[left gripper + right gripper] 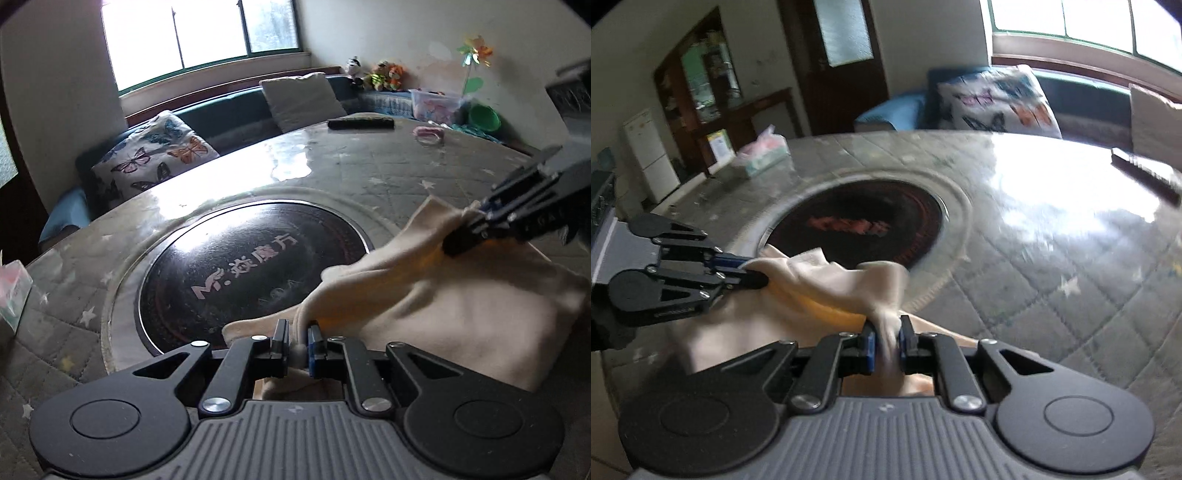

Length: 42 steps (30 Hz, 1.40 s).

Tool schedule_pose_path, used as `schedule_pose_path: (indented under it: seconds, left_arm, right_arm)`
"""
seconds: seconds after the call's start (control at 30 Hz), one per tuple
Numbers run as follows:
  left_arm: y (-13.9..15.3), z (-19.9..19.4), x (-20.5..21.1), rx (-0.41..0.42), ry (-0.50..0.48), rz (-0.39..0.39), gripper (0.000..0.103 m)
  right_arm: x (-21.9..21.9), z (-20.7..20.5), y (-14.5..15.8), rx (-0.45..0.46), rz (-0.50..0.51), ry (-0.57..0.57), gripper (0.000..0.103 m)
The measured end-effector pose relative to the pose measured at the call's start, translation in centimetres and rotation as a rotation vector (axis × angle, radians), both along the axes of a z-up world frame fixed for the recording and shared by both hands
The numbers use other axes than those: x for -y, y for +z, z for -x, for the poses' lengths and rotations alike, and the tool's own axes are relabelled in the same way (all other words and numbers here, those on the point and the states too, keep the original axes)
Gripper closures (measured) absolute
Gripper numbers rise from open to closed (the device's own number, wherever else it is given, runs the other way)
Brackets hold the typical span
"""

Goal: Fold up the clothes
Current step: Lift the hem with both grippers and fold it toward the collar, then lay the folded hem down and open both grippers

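Observation:
A cream-coloured garment point(424, 295) lies partly bunched on the round table, its edge lifted between both grippers. In the left wrist view my left gripper point(298, 341) is shut on a pinch of the cloth near the dark centre disc. My right gripper point(458, 240) comes in from the right, clamped on another fold of the same cloth. In the right wrist view my right gripper point(887, 341) pinches the garment point(827, 284), and my left gripper point(753, 273) grips it at the left. The cloth hangs slack between them.
The round table point(369, 170) has a quilted star-pattern cover under glass and a black centre disc point(236, 269). A dark flat bar point(361, 123) and a pink item point(428, 133) lie at the far side. A tissue pack point(761, 151) sits near the edge. Cushioned benches point(155, 151) surround it.

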<state>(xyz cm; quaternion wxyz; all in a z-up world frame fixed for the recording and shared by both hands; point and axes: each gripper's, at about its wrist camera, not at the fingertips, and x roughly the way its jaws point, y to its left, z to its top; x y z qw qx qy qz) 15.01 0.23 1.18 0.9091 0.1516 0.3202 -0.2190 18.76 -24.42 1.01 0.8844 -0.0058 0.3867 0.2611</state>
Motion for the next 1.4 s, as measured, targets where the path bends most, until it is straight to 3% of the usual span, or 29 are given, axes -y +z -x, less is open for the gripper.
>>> schedule_pose_path:
  seconds: [0.1, 0.27, 0.43, 0.5, 0.7, 0.87, 1.07, 1.3, 1.4]
  left_arm:
    - [0.2, -0.4, -0.2, -0.005, 0.010, 0.017, 0.088]
    - [0.4, -1.3, 0.0, -0.001, 0.027, 0.014, 0.087]
    - [0.3, -1.8, 0.2, 0.002, 0.053, 0.004, 0.076]
    - [0.4, -2.2, 0.2, 0.004, 0.081, 0.002, 0.068]
    - [2.0, -2.8, -1.6, 0.009, 0.171, 0.064, 0.069]
    - [3.6, -0.6, -1.2, 0.039, 0.110, 0.074, 0.076]
    - [2.9, 0.3, 2.6, -0.017, -0.043, 0.079, 0.082]
    - [0.7, -2.5, 5.1, -0.106, -0.021, 0.055, 0.082]
    - [0.3, -2.7, 4.8, -0.107, -0.015, 0.066, 0.082]
  right_arm:
    - [0.9, -0.1, -0.3, 0.015, -0.016, -0.045, 0.079]
    - [2.6, 0.7, 0.8, 0.073, -0.039, -0.141, 0.076]
    - [2.2, 2.9, 2.4, 0.136, -0.030, -0.114, 0.076]
    - [1.3, 3.6, 2.5, 0.131, -0.022, -0.074, 0.076]
    - [1.0, 1.6, -0.2, 0.047, -0.017, -0.121, 0.078]
    - [1.0, 1.5, -0.1, 0.049, -0.022, -0.141, 0.080]
    - [-1.4, 1.5, 0.8, 0.058, -0.007, -0.060, 0.080]
    - [-3.1, -0.5, -0.2, 0.051, 0.042, -0.049, 0.080]
    - [-3.3, -0.5, -0.5, 0.060, 0.057, -0.048, 0.080]
